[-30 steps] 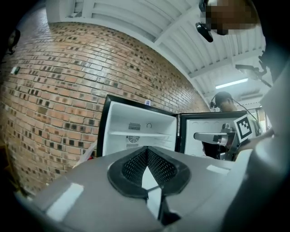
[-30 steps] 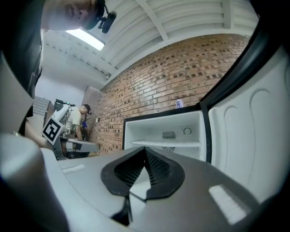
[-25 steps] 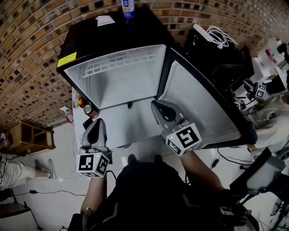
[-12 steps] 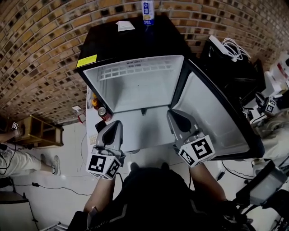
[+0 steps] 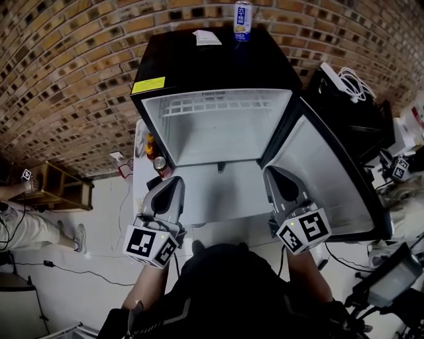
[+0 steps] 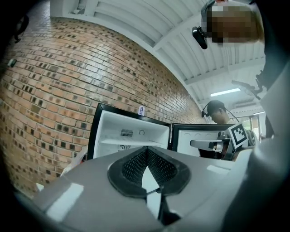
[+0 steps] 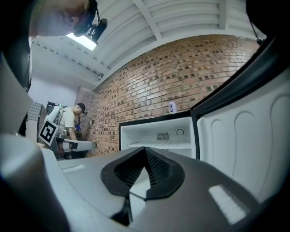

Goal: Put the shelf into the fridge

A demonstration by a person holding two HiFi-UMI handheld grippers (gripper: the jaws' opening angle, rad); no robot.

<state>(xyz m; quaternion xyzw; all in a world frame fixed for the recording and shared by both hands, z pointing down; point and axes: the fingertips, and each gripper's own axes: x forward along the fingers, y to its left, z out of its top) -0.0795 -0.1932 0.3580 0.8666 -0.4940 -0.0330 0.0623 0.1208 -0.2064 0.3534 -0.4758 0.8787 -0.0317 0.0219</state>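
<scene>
A black mini fridge [image 5: 215, 63] stands open against the brick wall, its door [image 5: 324, 179] swung to the right. The white inside [image 5: 218, 136] has a wire rack [image 5: 218, 102] near the top. I hold a flat, pale, see-through shelf [image 5: 222, 195] level in front of the lower opening. My left gripper [image 5: 173, 183] is shut on its left side and my right gripper [image 5: 275, 175] on its right edge. In the left gripper view the left gripper [image 6: 147, 156] points at the fridge [image 6: 131, 136]. In the right gripper view the right gripper [image 7: 145, 154] points at the fridge [image 7: 158, 133].
A drink carton [image 5: 242, 20] and a paper [image 5: 207, 38] lie on the fridge top. Cans and bottles [image 5: 154, 155] stand left of the fridge. A wooden crate [image 5: 56, 192] and a seated person [image 5: 26, 228] are at far left. A black cabinet with white cables [image 5: 344, 86] is at right.
The head view has swung, so the fridge now sits further right and lower in the picture. Both grippers stay shut on the shelf in front of the opening.
</scene>
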